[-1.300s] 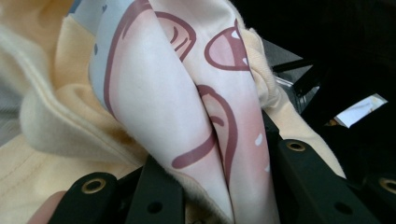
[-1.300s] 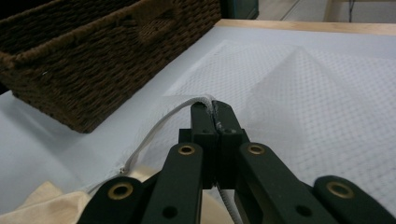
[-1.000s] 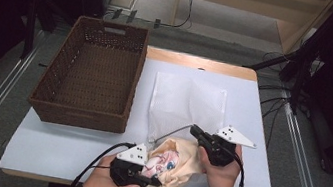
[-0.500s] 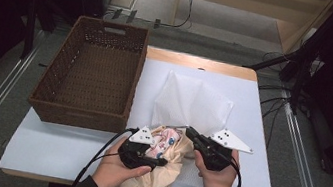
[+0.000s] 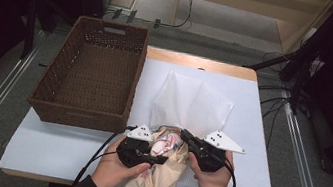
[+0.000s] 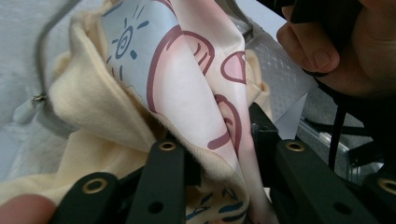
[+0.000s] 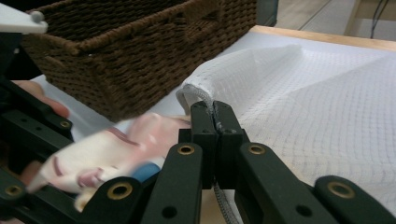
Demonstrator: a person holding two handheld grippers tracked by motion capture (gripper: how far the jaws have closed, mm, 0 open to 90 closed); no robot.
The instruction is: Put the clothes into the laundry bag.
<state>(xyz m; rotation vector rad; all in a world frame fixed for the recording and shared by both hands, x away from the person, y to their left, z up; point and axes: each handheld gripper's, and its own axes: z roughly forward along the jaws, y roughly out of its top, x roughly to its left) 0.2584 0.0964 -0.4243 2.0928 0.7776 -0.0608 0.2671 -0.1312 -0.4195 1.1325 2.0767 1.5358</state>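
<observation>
Lying near the front edge of the white table [image 5: 69,151]: one cream cloth garment [image 5: 162,174], soft and fleecy, bunched, with a smooth printed panel in pink, pale blue and dark red outline. It sits between the two hands, its lower end hanging over the table's front edge.

Left gripper [image 5: 156,159]: black, held in the left hand [image 5: 114,171]; in the left gripper view its jaws are closed onto a fold of the garment, printed panel rising between them.

Right gripper [image 5: 183,135]: black with a grey three-cornered plate, held in the right hand [image 5: 211,179]; in the right gripper view its jaws are pressed together on the corded rim of a white mesh bag [image 5: 193,103].

Mesh bag: thin, grid-textured, limp, spread flat on the table's middle, its near rim lifted, touching the garment.

Wicker basket [image 5: 91,79]: dark brown, rectangular, woven, with handle slots; stands on the table's left half, just beside the bag.

Open room: bare tabletop at the right of the bag and at the front left corner.
</observation>
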